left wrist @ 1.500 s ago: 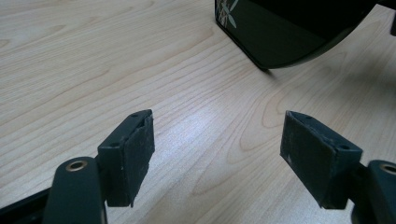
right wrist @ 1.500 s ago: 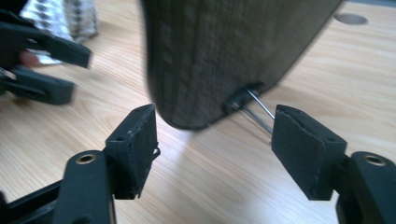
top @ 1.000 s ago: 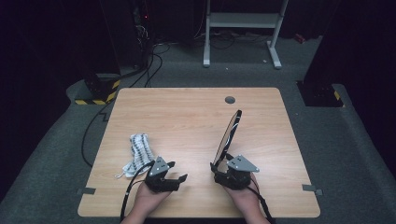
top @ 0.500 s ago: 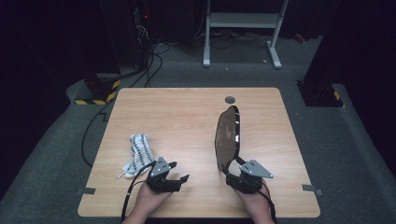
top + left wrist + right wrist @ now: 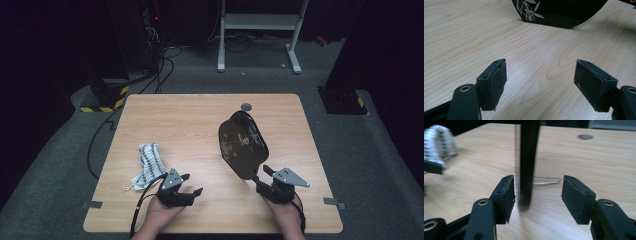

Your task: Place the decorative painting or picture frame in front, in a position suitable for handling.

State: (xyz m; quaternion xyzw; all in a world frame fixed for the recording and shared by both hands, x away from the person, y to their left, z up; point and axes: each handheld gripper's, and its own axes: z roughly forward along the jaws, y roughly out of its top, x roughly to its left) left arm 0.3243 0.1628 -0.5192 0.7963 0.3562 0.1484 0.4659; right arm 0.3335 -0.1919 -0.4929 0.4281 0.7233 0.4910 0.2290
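The right tongs (image 5: 263, 176) are reaching toward 11 o'clock, jaws closing around the tilted black tray (image 5: 243, 145) standing mid-counter (image 5: 190, 115), not yet pressing. The left tongs (image 5: 191, 185) are resting released.

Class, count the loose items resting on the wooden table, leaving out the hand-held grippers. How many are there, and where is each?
2. A white-and-grey striped cloth lies crumpled near the table's left edge; a black lacquered tray with a bamboo pattern stands tilted right of centre. Nothing appears hidden.
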